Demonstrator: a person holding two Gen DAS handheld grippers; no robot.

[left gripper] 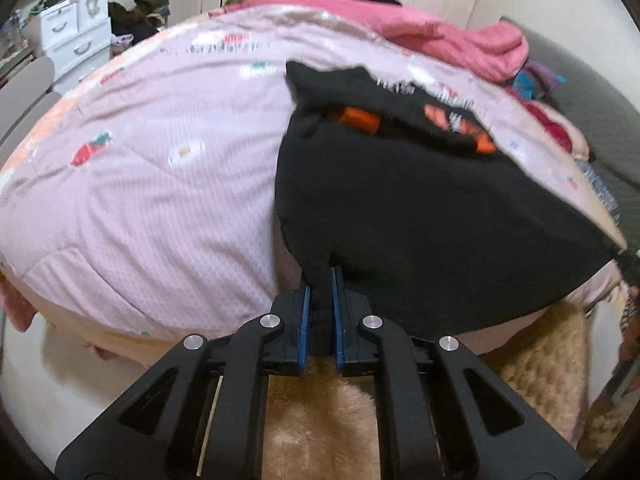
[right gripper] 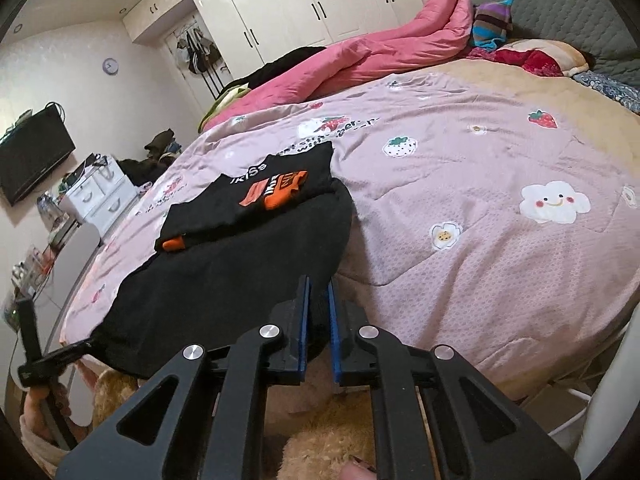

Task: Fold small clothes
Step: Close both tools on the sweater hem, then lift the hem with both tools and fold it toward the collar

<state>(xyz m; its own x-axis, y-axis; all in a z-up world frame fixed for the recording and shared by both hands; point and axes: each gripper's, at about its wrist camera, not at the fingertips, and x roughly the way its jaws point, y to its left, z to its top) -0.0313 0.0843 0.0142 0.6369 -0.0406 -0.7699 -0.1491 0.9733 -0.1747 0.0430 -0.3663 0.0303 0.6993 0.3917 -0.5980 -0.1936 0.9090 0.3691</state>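
Both your grippers, left gripper (left gripper: 320,292) and right gripper (right gripper: 318,300), pinch black shirt (right gripper: 224,280) hem | shirt's print (right gripper: 276,194) partly folded under, blurred at frame centre.

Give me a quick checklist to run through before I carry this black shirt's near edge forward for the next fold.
1. Left gripper clamped on the black shirt: ok.
2. Right gripper clamped on the near edge too: ok.
3. Upper part already folded, orange print showing on top: ok.
4. Quilt bare beside the shirt: ok.
5. Held edge taut and level between the grippers: cannot tell.
6. Pink comforter apart from the shirt: ok.
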